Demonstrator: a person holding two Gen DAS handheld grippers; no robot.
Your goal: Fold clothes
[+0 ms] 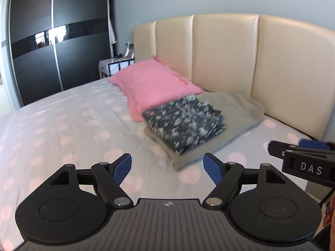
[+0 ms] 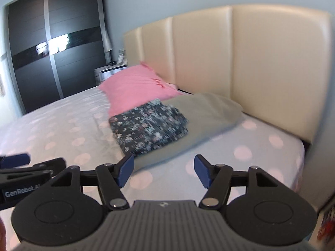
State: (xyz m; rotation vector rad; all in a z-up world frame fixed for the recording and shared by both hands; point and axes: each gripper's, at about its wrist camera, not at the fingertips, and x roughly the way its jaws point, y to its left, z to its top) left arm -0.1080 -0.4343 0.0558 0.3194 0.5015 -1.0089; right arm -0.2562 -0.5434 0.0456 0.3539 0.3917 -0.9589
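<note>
You are looking at a bed [image 1: 62, 113] with a dotted sheet, and on its left part nothing is lying for folding. Your left gripper [image 1: 167, 168] is hovering above the sheet with its jaws standing wide and nothing between them. Further right, the pink pillow [image 1: 152, 85] is lying against the cream headboard [image 1: 226, 52]. Beside it the folded dark floral garment [image 1: 184, 123] is resting on top of a grey folded cloth [image 1: 236, 113], and both are sitting near the headboard, touching the pillow edge. Your right gripper [image 2: 164, 170] is also hanging free over the sheet, jaws apart and empty, just beside the near corner of the grey cloth. I am judging that the fold of this piece is finished and the stack is already set down, so you are between garments now. The next move is probably calling for a new piece to fold, but no unfolded clothing is showing in either view. The floral garment is making a rough rectangle; in the left wrist view its long axis is running diagonally, from the pillow side toward the near right, and its near corner is pointing to the grippers.
</note>
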